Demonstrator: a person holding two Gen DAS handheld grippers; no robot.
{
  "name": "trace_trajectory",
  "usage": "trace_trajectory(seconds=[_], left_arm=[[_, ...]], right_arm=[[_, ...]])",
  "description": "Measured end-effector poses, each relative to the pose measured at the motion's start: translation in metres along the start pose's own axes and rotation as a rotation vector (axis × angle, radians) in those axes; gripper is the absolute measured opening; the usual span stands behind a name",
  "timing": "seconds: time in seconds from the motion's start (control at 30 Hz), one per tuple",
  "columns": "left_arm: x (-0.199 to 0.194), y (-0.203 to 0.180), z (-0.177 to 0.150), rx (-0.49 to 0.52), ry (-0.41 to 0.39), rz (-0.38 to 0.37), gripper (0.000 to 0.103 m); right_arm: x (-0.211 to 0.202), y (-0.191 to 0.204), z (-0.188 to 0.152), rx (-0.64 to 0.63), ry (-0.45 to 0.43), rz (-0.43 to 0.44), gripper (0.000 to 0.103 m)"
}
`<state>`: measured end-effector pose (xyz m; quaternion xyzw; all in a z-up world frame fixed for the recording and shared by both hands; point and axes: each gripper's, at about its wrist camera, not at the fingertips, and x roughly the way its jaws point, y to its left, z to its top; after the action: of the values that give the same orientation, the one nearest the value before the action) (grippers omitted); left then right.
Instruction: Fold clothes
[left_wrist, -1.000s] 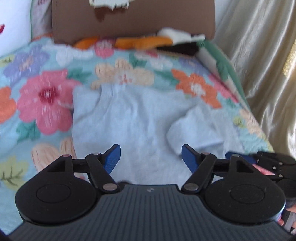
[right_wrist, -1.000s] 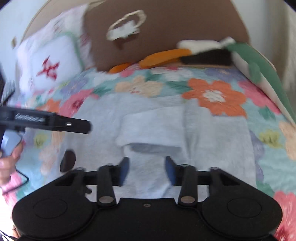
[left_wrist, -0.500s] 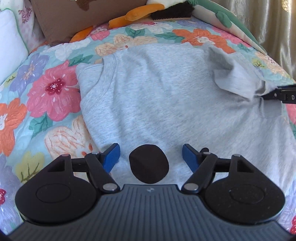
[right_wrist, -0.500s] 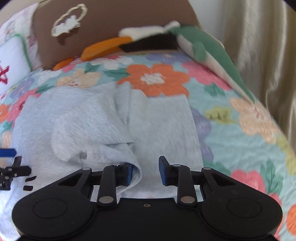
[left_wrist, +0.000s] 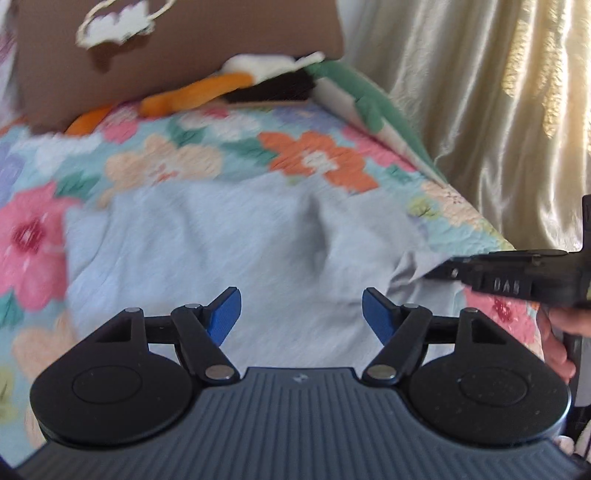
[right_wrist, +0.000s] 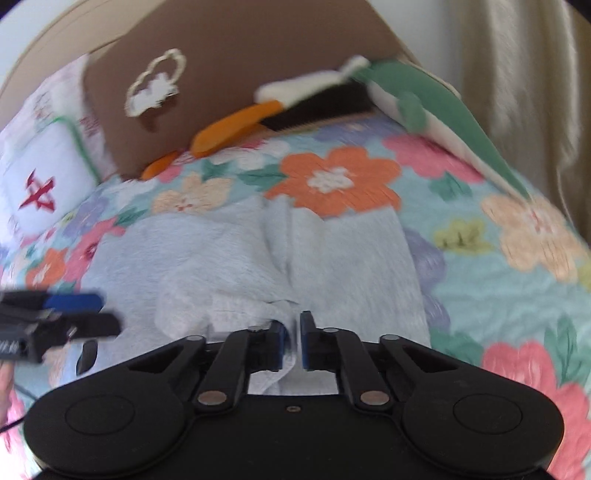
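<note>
A light grey T-shirt (left_wrist: 229, 240) lies spread on a floral quilt (left_wrist: 314, 158). My left gripper (left_wrist: 301, 314) hovers open over the shirt's near part, nothing between its blue fingertips. From the right, my right gripper (left_wrist: 436, 273) reaches in at the shirt's edge, with a hand (left_wrist: 557, 339) behind it. In the right wrist view the right gripper (right_wrist: 291, 332) is shut on a pinched fold of the grey T-shirt (right_wrist: 221, 258), the cloth bunched between the blue pads. The left gripper (right_wrist: 74, 310) shows at the left edge, over the shirt.
A brown cushion (right_wrist: 229, 66) leans at the head of the bed, beside a white pillow (right_wrist: 44, 177). An orange, black and white plush toy (right_wrist: 280, 110) and a green one (right_wrist: 436, 107) lie by it. A pale curtain (left_wrist: 480, 92) hangs along the right side.
The right gripper's jaws closed onto a fold of the shirt's edge. The left gripper swung across over the shirt and stayed open.
</note>
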<state>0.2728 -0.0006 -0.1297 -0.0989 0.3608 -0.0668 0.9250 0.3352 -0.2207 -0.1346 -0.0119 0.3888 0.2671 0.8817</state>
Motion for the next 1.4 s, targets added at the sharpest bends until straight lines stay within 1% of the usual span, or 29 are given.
trace_trajectory(seconds=[0.07, 0.1, 0.13, 0.17, 0.2, 0.23, 0.27, 0.3, 0.37, 0.47, 0.53, 0.6, 0.67, 0.7, 0.73, 0.8, 0.83, 0.9, 0.93, 0.97, 1.0, 1.03, 1.1, 1.13, 1.2, 1.23, 1.33, 1.37, 1.4], left_arm=[[0.018, -0.006, 0.014, 0.017, 0.023, 0.012, 0.074], [0.029, -0.007, 0.021, -0.002, 0.067, 0.036, 0.071], [0.041, -0.004, 0.026, -0.039, 0.118, 0.031, 0.070], [0.052, 0.000, 0.028, -0.085, 0.161, -0.031, 0.062], [0.062, 0.004, 0.031, -0.131, 0.204, -0.094, 0.040], [0.072, 0.008, 0.032, -0.171, 0.248, -0.148, 0.025], [0.080, 0.009, 0.034, -0.198, 0.297, -0.186, 0.002], [0.087, 0.008, 0.036, -0.212, 0.330, -0.206, 0.002], [0.092, 0.000, 0.048, -0.194, 0.325, -0.184, 0.002], [0.093, -0.015, 0.076, -0.173, 0.268, -0.214, 0.002], [0.095, -0.024, 0.099, -0.175, 0.229, -0.250, 0.002], [0.100, -0.034, 0.120, -0.166, 0.196, -0.262, 0.002], [0.107, -0.041, 0.132, -0.155, 0.182, -0.234, 0.002], [0.111, -0.044, 0.136, -0.154, 0.179, -0.225, 0.001], [0.116, -0.046, 0.135, -0.162, 0.184, -0.228, 0.001], [0.126, -0.049, 0.134, -0.181, 0.194, -0.237, 0.001], [0.130, -0.049, 0.133, -0.195, 0.199, -0.247, 0.001], [0.134, -0.048, 0.130, -0.213, 0.197, -0.254, 0.001], [0.136, -0.048, 0.129, -0.221, 0.195, -0.255, 0.001], [0.138, -0.048, 0.128, -0.226, 0.194, -0.249, 0.001], [0.137, -0.047, 0.129, -0.222, 0.191, -0.227, 0.001], [0.134, -0.047, 0.130, -0.205, 0.175, -0.203, 0.001], [0.126, -0.047, 0.130, -0.148, 0.140, -0.156, 0.003], [0.122, -0.047, 0.129, -0.119, 0.131, -0.131, 0.003], [0.113, -0.047, 0.123, -0.065, 0.134, -0.087, 0.004], [0.108, -0.048, 0.118, -0.036, 0.141, -0.064, 0.005], [0.091, -0.046, 0.090, 0.041, 0.176, 0.009, 0.018], [0.087, -0.044, 0.078, 0.055, 0.193, 0.037, 0.031], [0.085, -0.040, 0.066, 0.067, 0.219, 0.064, 0.038]], right_arm=[[0.001, 0.003, 0.000, -0.034, 0.004, -0.015, 0.006], [0.000, 0.003, 0.001, -0.035, 0.004, -0.013, 0.005], [-0.001, 0.002, 0.003, -0.028, -0.001, -0.006, 0.004], [-0.002, 0.000, 0.005, -0.021, -0.005, 0.001, 0.004], [-0.004, 0.000, 0.008, -0.015, -0.010, 0.014, 0.004], [-0.006, -0.001, 0.010, -0.010, -0.021, 0.021, 0.004], [-0.008, -0.003, 0.012, -0.004, -0.027, 0.027, 0.004], [-0.007, -0.005, 0.012, 0.000, -0.023, 0.032, 0.004], [-0.001, -0.010, 0.010, -0.010, 0.012, 0.037, 0.004], [0.010, -0.014, 0.005, -0.043, 0.082, 0.003, 0.004], [0.010, -0.020, 0.006, -0.010, 0.091, 0.019, 0.004], [0.008, -0.027, 0.007, 0.028, 0.103, 0.030, 0.004], [0.012, -0.037, 0.006, 0.086, 0.133, 0.033, 0.009], [0.016, -0.043, 0.004, 0.111, 0.158, 0.031, 0.017], [0.020, -0.047, 0.002, 0.131, 0.172, 0.029, 0.021], [0.021, -0.050, 0.001, 0.161, 0.160, 0.032, 0.026], [0.020, -0.050, 0.001, 0.162, 0.145, 0.036, 0.026], [0.014, -0.043, 0.006, 0.113, 0.077, 0.050, 0.026], [0.010, -0.041, 0.007, 0.094, 0.047, 0.068, 0.014], [0.007, -0.040, 0.007, 0.091, 0.037, 0.104, 0.011], [0.005, -0.041, 0.007, 0.102, 0.036, 0.123, 0.011], [0.001, -0.043, 0.006, 0.113, 0.031, 0.109, 0.011], [-0.004, -0.052, 0.006, 0.131, 0.037, 0.030, 0.011], [-0.005, -0.059, 0.005, 0.158, 0.051, 0.013, 0.011], [-0.001, -0.074, 0.002, 0.235, 0.095, 0.033, 0.010], [0.002, -0.075, 0.000, 0.242, 0.120, 0.025, 0.010], [0.010, -0.072, -0.006, 0.214, 0.200, -0.041, 0.012], [0.013, -0.072, -0.008, 0.213, 0.219, -0.050, 0.012], [0.014, -0.074, -0.010, 0.225, 0.234, -0.048, 0.012]])
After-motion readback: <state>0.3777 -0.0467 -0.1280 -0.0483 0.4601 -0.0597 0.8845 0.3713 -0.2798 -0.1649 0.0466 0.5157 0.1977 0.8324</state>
